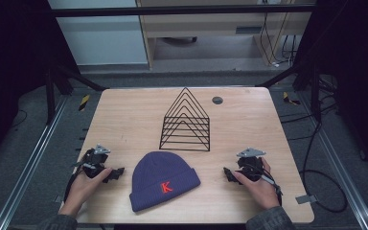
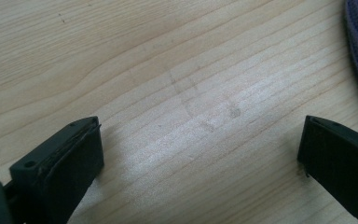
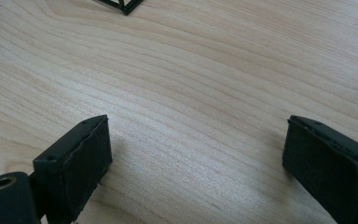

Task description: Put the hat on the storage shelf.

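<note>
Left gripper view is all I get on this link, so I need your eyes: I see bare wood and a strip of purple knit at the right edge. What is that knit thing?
Observer: A purple beanie with a red K, lying flat near the table's front edge.
Operator: Is anything else near it?
Observer: A black wire rack stands upright just behind the beanie, apart from it.
Operator: Where is the other gripper?
Observer: The right gripper sits on the beanie's far side, jaws open over bare wood, nothing between them.
</note>
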A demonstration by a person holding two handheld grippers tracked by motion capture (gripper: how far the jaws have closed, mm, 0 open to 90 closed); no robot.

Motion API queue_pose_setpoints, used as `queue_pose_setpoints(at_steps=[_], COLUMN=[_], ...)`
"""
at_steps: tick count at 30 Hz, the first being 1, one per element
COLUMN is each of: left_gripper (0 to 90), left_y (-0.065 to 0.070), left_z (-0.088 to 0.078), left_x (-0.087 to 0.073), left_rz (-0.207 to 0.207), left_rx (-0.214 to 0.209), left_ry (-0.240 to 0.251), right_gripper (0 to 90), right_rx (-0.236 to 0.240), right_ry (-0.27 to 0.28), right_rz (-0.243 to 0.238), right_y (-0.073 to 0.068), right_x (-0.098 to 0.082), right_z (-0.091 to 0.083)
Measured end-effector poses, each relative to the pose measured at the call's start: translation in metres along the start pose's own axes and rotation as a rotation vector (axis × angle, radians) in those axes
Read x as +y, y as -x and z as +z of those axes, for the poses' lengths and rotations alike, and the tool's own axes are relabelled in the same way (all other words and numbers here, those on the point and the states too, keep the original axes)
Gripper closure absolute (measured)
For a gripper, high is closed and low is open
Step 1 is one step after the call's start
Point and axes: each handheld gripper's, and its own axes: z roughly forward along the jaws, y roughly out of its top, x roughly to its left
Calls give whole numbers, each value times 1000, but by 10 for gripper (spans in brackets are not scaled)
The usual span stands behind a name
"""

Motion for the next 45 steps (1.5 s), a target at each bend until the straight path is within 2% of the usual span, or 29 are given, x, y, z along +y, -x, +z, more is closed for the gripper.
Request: queue_pose_setpoints(at_steps=[4,8,10,12,17,19,22,25,31,34,38,40,42,43,45], left_gripper=[0,1,36,36,69,75,100,117,131,139,181,239,282,328,344], left_y=[-2,-4,-5,-2,3,6,10,21,36,45,52,56,61,61,63], left_z=[0,-1,-3,-5,-9,-11,-13,-17,-23,-20,-15,-9,-2,-2,3], left_x=[2,2,2,4,7,9,11,16,29,38,50,58,66,66,70], left_rz=[4,-10,-13,-5,-8,-8,5,11,48,70,66,63,90,90,110], left_rx=[-12,-34,-67,-89,-119,-139,-143,-178,-178,-173,-174,-180,-174,-174,-176], left_ry=[-4,7,11,17,52,70,87,102,122,109,90,63,24,24,-1], right_gripper=[77,87,101,114,167,195,221,261,306,318,320,323,321,321,317], right_rx=[1,4,-13,-18,4,6,21,36,52,60,61,62,64,64,69], right_ry=[-3,-21,-24,-20,-14,-10,-9,-9,-10,-13,-17,-19,-21,-21,-25], right_rz=[5,3,10,-5,-8,-11,-11,-30,-49,-50,-55,-54,-54,-54,-51], right_y=[-1,0,-2,-4,-7,-7,-9,-13,-17,-18,-18,-18,-18,-18,-18], right_x=[1,3,8,9,11,11,12,14,15,15,15,14,14,14,14], right_z=[1,1,-1,-2,-5,-6,-7,-7,-8,-8,-8,-8,-8,-8,-8])
